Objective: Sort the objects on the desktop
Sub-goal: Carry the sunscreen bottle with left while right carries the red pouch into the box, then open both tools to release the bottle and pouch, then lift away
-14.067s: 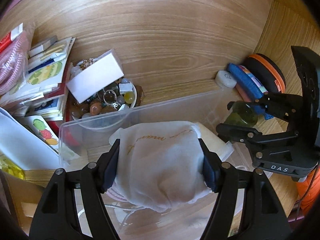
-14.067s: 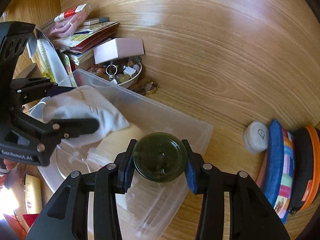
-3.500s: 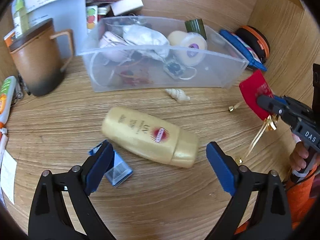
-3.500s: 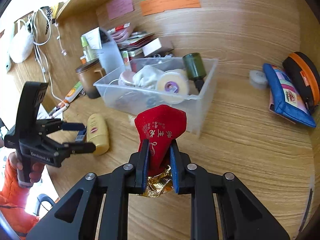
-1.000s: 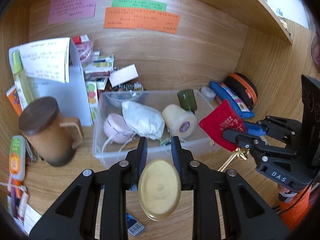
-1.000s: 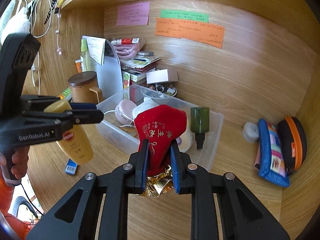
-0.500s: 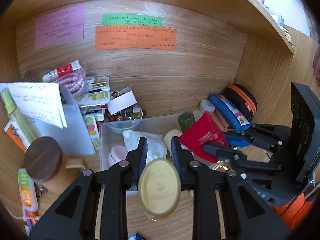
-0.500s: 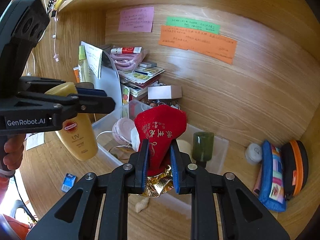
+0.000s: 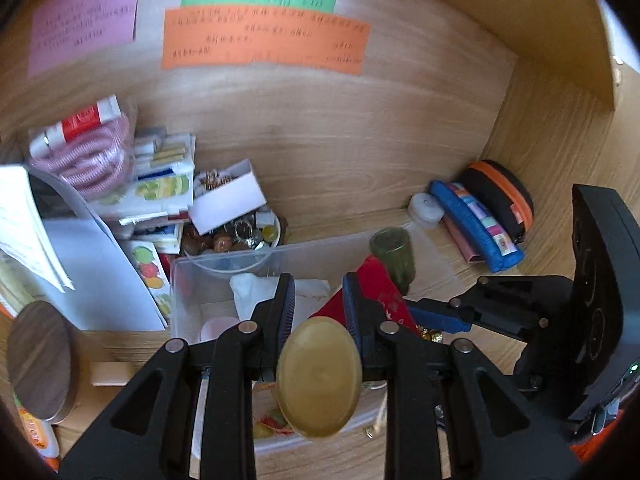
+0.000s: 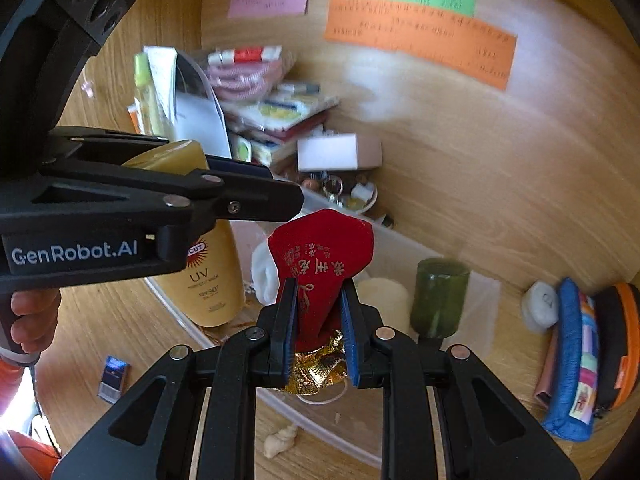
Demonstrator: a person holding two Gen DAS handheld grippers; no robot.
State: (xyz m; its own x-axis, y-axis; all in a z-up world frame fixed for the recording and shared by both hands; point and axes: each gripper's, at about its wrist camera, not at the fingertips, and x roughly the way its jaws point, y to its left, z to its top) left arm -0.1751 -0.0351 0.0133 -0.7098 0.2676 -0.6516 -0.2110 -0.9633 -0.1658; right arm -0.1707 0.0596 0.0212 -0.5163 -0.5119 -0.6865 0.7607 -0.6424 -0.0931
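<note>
A yellow plastic sunscreen bottle (image 9: 319,376) is hanging cap-up between the narrowed jaws of the left gripper (image 9: 319,308), which is clamping its body above the clear plastic storage box (image 9: 224,264). Just to its right, the right gripper (image 10: 316,324) is pinching a red fabric pouch with gold lettering (image 10: 320,260), also over the box. Ahead of both grippers, inside the box, a dark green glass bottle (image 10: 438,296) and a white cloth bag (image 9: 256,292) are lying. A small blue packet (image 10: 113,378) is lying on the wooden surface (image 10: 460,208), below the left gripper.
</note>
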